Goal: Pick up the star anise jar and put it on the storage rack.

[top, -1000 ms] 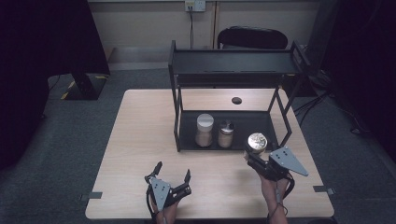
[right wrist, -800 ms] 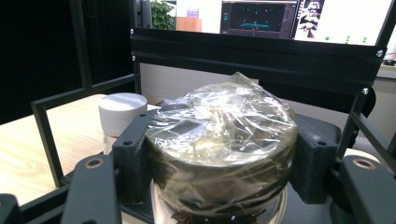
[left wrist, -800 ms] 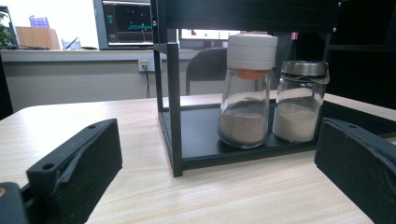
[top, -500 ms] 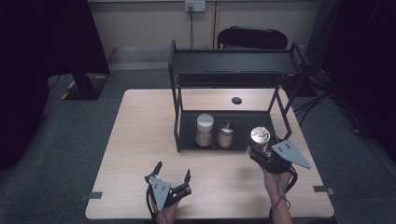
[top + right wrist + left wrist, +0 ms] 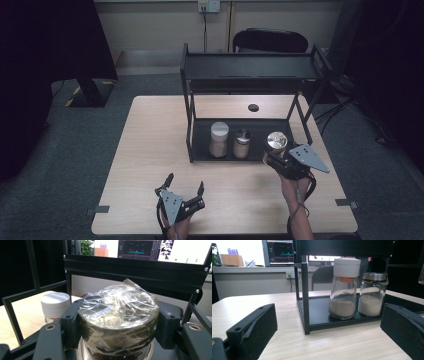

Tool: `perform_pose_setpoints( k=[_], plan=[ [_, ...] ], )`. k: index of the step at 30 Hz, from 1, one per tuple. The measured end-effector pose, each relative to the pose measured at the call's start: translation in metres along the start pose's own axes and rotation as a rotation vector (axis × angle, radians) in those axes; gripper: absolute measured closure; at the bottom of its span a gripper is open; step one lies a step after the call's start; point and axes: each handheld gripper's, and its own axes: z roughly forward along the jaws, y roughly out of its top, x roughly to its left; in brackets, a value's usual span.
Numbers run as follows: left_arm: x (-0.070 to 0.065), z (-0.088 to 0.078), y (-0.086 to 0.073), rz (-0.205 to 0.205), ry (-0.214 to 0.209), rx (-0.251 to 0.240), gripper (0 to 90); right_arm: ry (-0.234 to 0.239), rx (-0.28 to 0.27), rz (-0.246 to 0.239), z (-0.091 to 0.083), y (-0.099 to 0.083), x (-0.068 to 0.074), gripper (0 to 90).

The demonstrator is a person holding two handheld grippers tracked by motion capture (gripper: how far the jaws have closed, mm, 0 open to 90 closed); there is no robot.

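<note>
Jar (image 5: 119, 320) clamped btwn right gripper (image 5: 119, 325) fingers (image 5: 71, 325), lid level w/ pads; left gripper (image 5: 184, 186) spread wide, empty.

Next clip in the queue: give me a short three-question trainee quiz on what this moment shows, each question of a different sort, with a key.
1. True or false: the right gripper is shut on the foil-capped jar.
2. How many jars stand on the lower shelf of the black rack, not counting the held one?
A. one
B. two
C. four
3. In what state is the left gripper, and where is it?

Key
1. True: in the right gripper view its jaws clamp both sides of the jar's cap.
2. B: the white-lidded jar and the metal-lidded jar, side by side.
3. Open and holding nothing, at the near edge of the table, in front of the rack.
</note>
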Motion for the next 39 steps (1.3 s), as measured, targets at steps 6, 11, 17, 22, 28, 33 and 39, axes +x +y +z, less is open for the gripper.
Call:
perform_pose_setpoints(
  k=[6,11,17,22,28,33,39],
  plan=[
    [0.0,0.0,0.0,0.0,0.0,0.0,0.3,-0.005,0.008,0.003,0.007,0.0,-0.004,34.9],
    [0.0,0.0,0.0,0.0,0.0,-0.001,0.3,-0.006,0.006,0.009,0.012,0.001,-0.006,34.8],
    [0.0,0.0,0.0,0.0,0.0,-0.001,0.3,-0.008,0.014,-0.001,0.019,0.001,-0.008,34.9],
    [0.0,0.0,0.0,0.001,0.0,-0.001,0.3,0.008,0.003,0.002,0.025,-0.005,-0.012,34.8],
    [0.0,0.0,0.0,0.001,0.0,-0.001,0.3,0.011,0.007,0.005,0.03,-0.009,-0.014,34.8],
    [0.0,0.0,0.0,0.0,0.0,-0.001,0.3,0.009,0.007,0.002,0.035,-0.011,-0.015,34.8],
    [0.0,0.0,0.0,0.0,0.0,-0.001,0.3,0.013,0.002,0.009,0.04,-0.015,-0.018,34.8]
  ],
)
